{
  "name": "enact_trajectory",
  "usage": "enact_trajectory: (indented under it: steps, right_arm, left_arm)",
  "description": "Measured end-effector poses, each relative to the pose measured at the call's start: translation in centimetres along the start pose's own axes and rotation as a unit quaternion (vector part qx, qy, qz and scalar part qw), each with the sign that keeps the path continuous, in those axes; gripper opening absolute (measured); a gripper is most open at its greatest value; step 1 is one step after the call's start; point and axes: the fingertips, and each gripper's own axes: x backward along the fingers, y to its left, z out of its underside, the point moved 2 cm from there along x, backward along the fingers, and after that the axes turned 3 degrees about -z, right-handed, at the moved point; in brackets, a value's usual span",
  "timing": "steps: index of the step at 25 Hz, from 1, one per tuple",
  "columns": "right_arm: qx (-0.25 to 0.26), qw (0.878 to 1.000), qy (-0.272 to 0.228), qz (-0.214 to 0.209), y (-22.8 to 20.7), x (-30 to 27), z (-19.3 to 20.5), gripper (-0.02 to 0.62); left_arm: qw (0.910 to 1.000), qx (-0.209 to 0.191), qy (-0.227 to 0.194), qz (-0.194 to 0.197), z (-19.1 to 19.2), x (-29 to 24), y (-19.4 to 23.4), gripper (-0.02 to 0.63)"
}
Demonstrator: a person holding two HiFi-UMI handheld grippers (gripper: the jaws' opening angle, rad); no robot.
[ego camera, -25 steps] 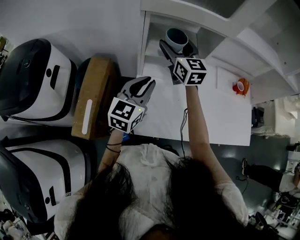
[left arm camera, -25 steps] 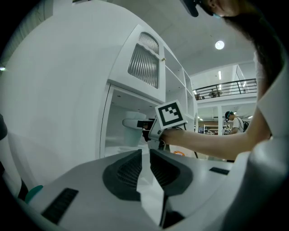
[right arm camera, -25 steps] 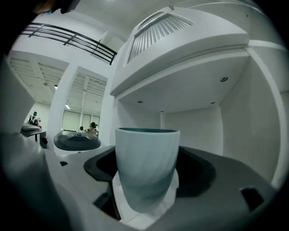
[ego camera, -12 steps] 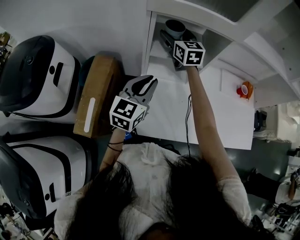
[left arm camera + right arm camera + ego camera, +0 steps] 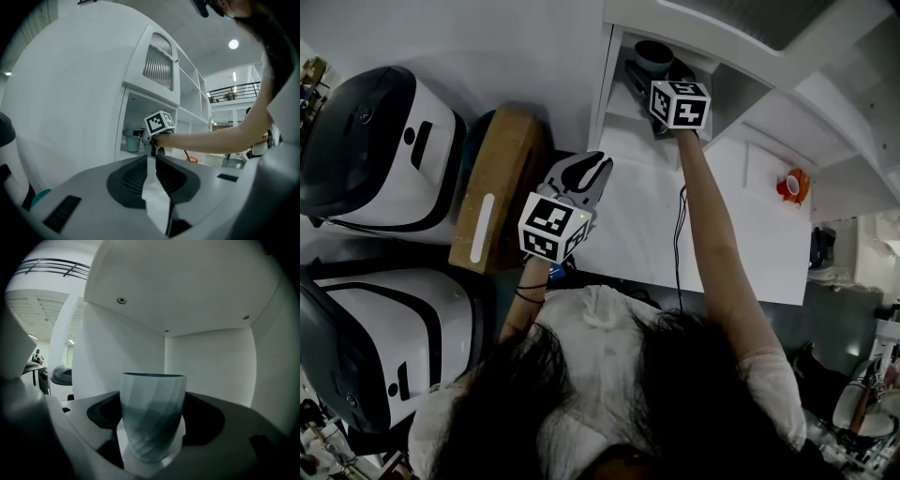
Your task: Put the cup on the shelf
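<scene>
**Cup upright in the right jaws, inside the shelf bay**

I am reading the right gripper as reaching into the left-end bay of the white shelf, with its jaws pinching the grey-blue cup from both sides. The cup is standing upright between them, mouth up. Its long axis is running vertical, square to the jaws' reach, and the bay's back wall is lying straight ahead.

I am judging that the coming move turns on height. The cup is inside the bay, so what it is wanting is a short lowering and then a spreading of the jaws.

The left gripper is hanging by the left edge of the tabletop, well apart from the shelf. Its jaws are pressed together on nothing, and it is the farther of the two.

The cup's foot is what I am missing. The gripper's own body is cutting it off in the right gripper view, and the marker cube is covering it in the head view. I cannot tell whether the base is touching the shelf floor or hanging just above it.
</scene>
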Motion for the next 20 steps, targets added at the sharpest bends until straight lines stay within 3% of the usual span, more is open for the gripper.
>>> enact_trajectory:
  steps: [20]
  right_arm:
    - [0.007,1.0,0.017,-0.018,0.09,0.89,0.46,0.359]
  left_arm:
    - [0.9999,0.015,0.0,-0.003,0.63,0.3,0.15,0.066]
